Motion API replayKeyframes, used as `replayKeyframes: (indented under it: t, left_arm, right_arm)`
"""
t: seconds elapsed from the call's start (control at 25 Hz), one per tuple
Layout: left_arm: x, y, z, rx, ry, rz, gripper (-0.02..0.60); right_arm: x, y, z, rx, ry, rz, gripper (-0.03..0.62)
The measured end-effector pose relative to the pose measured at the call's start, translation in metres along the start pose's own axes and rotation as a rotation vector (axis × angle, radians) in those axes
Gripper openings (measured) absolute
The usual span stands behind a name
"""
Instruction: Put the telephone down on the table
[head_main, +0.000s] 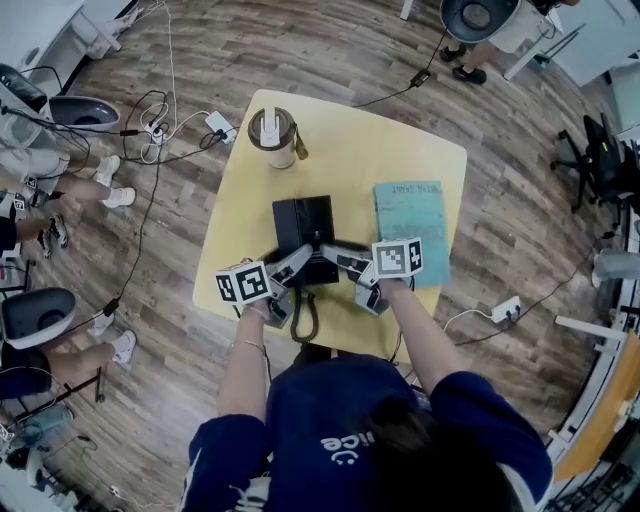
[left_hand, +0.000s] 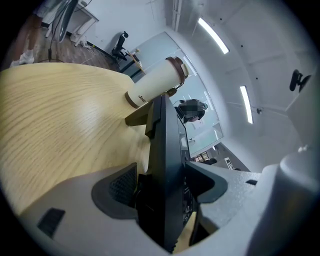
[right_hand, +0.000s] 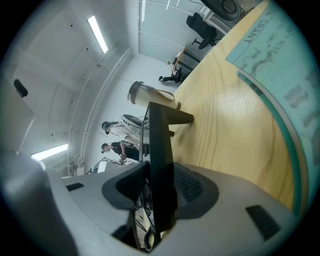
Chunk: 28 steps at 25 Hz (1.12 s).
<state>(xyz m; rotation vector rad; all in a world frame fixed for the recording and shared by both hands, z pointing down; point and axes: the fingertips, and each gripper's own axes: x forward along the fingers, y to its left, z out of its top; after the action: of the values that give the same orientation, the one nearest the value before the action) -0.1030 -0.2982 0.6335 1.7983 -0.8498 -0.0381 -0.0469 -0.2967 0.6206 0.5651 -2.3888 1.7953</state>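
Observation:
The black telephone (head_main: 303, 235) lies in the middle of the yellow table (head_main: 350, 140), its coiled cord (head_main: 303, 318) hanging over the near edge. My left gripper (head_main: 290, 268) is at its near left corner. In the left gripper view the telephone (left_hand: 167, 165) stands between the jaws of this gripper (left_hand: 162, 176), with a gap at the ribbed pad (left_hand: 120, 186), so it is open. My right gripper (head_main: 345, 262) is at the near right corner. In the right gripper view it (right_hand: 157, 182) is shut on the telephone's edge (right_hand: 160, 150).
A white cup with a brown lid (head_main: 272, 135) stands at the table's far left, beyond the telephone. A teal book (head_main: 412, 225) lies flat just right of the telephone. Cables, chairs and seated people ring the table on the wooden floor.

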Motion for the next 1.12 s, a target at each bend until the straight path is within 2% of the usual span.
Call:
replayKeyframes:
  t: [0.16,0.6,0.8,0.96,1.12]
  left_arm:
    - [-0.002,0.005,-0.002,0.014,-0.011,0.051,0.296]
    - [-0.004,-0.001,-0.004,0.028,-0.051,0.087,0.304]
    - [-0.008,0.0,-0.002,0.064,-0.072,0.151,0.308]
    - [-0.008,0.0,-0.002,0.089,-0.058,0.2,0.313]
    - [-0.018,0.001,0.006,0.135,-0.092,0.274,0.314]
  right_arm:
    - [-0.001,-0.002,-0.002,-0.008,0.004,-0.012,0.179]
    - [-0.002,-0.002,-0.004,-0.028,-0.009,-0.042,0.183]
    - [0.0,-0.002,-0.004,-0.044,-0.014,-0.073,0.186]
    - [0.001,0.003,-0.004,-0.064,-0.016,-0.084,0.25]
    - [-0.001,0.003,0.002,-0.082,-0.068,-0.12,0.322]
